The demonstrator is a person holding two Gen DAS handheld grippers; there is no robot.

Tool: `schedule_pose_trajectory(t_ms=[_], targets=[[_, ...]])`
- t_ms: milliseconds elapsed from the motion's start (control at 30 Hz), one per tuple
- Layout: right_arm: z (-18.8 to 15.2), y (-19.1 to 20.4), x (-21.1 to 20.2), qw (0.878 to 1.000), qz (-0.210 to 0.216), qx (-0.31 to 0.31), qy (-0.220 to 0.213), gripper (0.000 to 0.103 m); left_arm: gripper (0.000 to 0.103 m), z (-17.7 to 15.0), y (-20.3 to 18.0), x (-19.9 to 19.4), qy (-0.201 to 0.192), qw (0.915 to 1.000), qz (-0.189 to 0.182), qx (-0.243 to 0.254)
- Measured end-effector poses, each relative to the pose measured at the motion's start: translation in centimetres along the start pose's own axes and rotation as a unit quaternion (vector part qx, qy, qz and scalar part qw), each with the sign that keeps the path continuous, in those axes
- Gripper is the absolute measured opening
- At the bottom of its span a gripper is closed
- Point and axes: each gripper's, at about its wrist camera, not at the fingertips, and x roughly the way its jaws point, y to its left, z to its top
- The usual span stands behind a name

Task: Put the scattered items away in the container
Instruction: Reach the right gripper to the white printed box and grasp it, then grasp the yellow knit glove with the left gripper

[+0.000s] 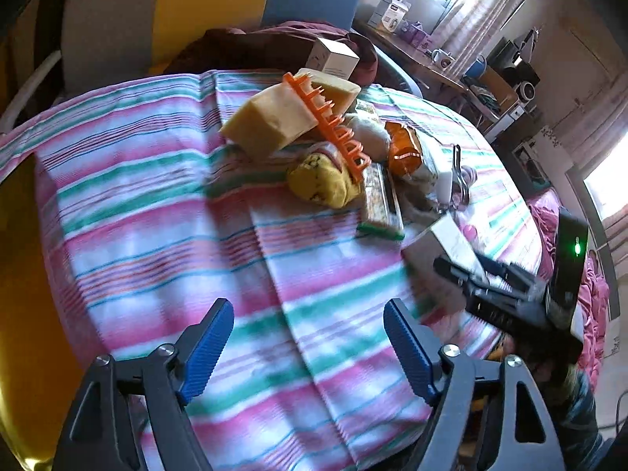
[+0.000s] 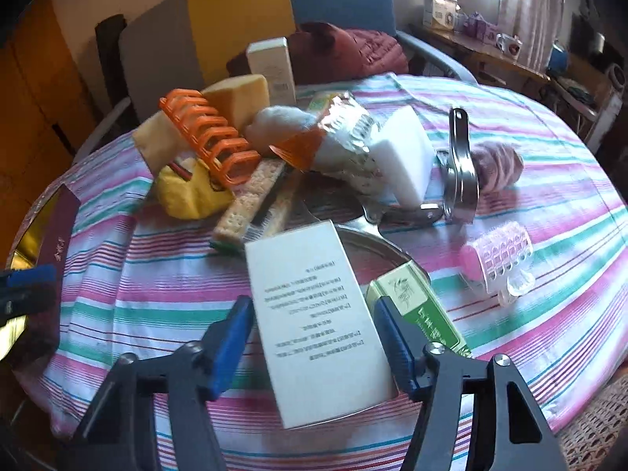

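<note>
My right gripper [image 2: 314,314] is shut on a white box with printed text [image 2: 314,306], held tilted above a round metal tray [image 2: 376,247] and a green box [image 2: 416,310]. In the left wrist view this right gripper [image 1: 471,271] carries the white box [image 1: 443,239] at the right. My left gripper [image 1: 308,314] is open and empty over the striped tablecloth [image 1: 157,216]. A pile lies farther back: yellow sponges [image 1: 271,117], an orange rack [image 1: 333,125], a yellow cloth lump [image 1: 322,180], a cracker pack [image 1: 378,200] and an orange snack bag [image 1: 404,149].
A gold container [image 2: 19,251] with a maroon booklet [image 2: 59,227] sits at the table's left edge. A white foam block [image 2: 404,157], a metal tool [image 2: 459,172], a pink hair roller [image 2: 502,263] and a purple cloth [image 2: 498,165] lie to the right. A chair with a dark red cushion [image 2: 353,51] stands behind.
</note>
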Motion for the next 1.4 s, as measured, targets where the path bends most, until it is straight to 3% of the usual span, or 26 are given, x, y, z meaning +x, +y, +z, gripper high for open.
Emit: schedule_pose_trajectory(t_ms=[167, 367, 633, 900, 1033, 1167, 1400], targets=[[-0.2, 0.5, 0.8, 1.000, 0.000, -0.016, 0.012, 0.064, 0.075, 2.5, -0.5, 2.4, 0.003, 1.0000, 0.008, 0.004], [-0.6, 0.4, 1.3, 0.999, 0.024, -0.009, 0.029, 0.064, 0.065, 4.8, -2.0, 5.6, -0.003, 0.9978, 0.032, 0.058], [-0.6, 0.1, 1.8, 0.998, 0.053, 0.010, 0.034, 0.064, 0.064, 7.4, -1.8, 8.4, -0.013, 0.9975, 0.028, 0.064], [-0.3, 0.0, 2.0, 0.998, 0.055, 0.014, 0.032, 0.064, 0.061, 9.1, -1.7, 10.9, -0.009, 0.9972, 0.026, 0.070], [0.0, 0.0, 2.2, 0.998, 0.049, 0.019, 0.031, 0.064, 0.054, 9.2, -1.4, 11.4, -0.010, 0.9976, 0.015, 0.067], [-0.2, -0.1, 2.3, 0.999, 0.038, 0.014, 0.027, 0.056, 0.043, 8.7, -0.9, 10.8, -0.011, 0.9986, 0.004, 0.051], [-0.6, 0.4, 2.0, 0.999, 0.040, 0.001, 0.026, 0.056, 0.042, 5.2, -1.0, 8.9, -0.009, 0.9993, 0.004, 0.036]])
